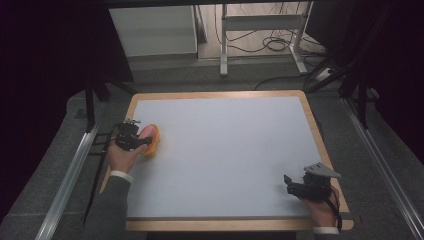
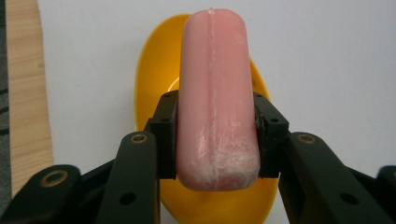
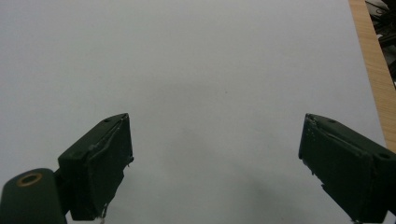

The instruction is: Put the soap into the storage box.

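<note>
Left gripper [image 2: 212, 140] fingers clamped on pink sausage [image 2: 215, 93] above yellow dish [image 2: 149, 70], at 9 o'clock of the surface [image 1: 225, 150]; grip sits near one end, so sausage may pivot or slip out, missing the dish; right gripper [image 3: 215, 163] fingers apart, idle at 4 o'clock.

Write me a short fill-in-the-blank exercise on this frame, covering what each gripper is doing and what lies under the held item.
1. The left gripper is shut on a pink ____.
2. Below the sausage lies a dish coloured ____.
3. The right gripper has its jaws ____, with nothing between them.
4. In the high view, the left gripper is near the table's ____ edge.

Missing words: sausage; yellow; open; left
</note>
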Demonstrator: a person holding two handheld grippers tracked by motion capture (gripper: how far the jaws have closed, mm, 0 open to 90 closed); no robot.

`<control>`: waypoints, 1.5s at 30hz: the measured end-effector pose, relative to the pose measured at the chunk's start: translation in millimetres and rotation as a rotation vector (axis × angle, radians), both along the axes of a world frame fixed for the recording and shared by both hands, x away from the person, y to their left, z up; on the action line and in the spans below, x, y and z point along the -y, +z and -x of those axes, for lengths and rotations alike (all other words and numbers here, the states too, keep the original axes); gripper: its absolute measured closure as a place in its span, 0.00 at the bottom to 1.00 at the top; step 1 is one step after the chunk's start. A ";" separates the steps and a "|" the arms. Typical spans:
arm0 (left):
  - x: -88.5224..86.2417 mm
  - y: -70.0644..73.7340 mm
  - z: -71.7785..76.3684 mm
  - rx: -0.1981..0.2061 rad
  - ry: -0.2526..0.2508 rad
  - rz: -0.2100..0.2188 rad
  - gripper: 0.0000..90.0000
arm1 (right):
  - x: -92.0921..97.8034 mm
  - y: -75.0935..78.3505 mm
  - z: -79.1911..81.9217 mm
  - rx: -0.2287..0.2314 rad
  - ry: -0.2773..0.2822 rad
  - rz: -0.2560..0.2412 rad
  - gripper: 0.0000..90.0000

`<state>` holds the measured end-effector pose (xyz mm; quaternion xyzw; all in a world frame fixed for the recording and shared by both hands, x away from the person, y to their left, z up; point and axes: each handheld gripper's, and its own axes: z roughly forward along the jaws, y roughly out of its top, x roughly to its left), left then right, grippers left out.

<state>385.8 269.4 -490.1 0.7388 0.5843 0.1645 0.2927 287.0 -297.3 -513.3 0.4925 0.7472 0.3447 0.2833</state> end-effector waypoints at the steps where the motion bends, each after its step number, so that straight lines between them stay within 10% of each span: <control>1: 0.0 -1.8 -0.1 -0.004 0.001 0.005 0.67 | 0.0 0.0 -0.1 -0.001 0.000 0.001 0.11; 14: -9.7 19.4 19.8 0.132 -0.002 0.074 0.29 | -0.8 -0.2 0.1 0.000 0.003 0.002 0.11; 27: 7.7 21.7 60.9 0.197 -0.125 0.124 0.27 | -2.2 0.3 0.7 0.007 0.008 0.006 0.11; 45: 12.8 -21.0 109.0 0.212 -0.189 0.198 0.30 | -4.4 1.6 1.8 0.018 0.019 0.011 0.11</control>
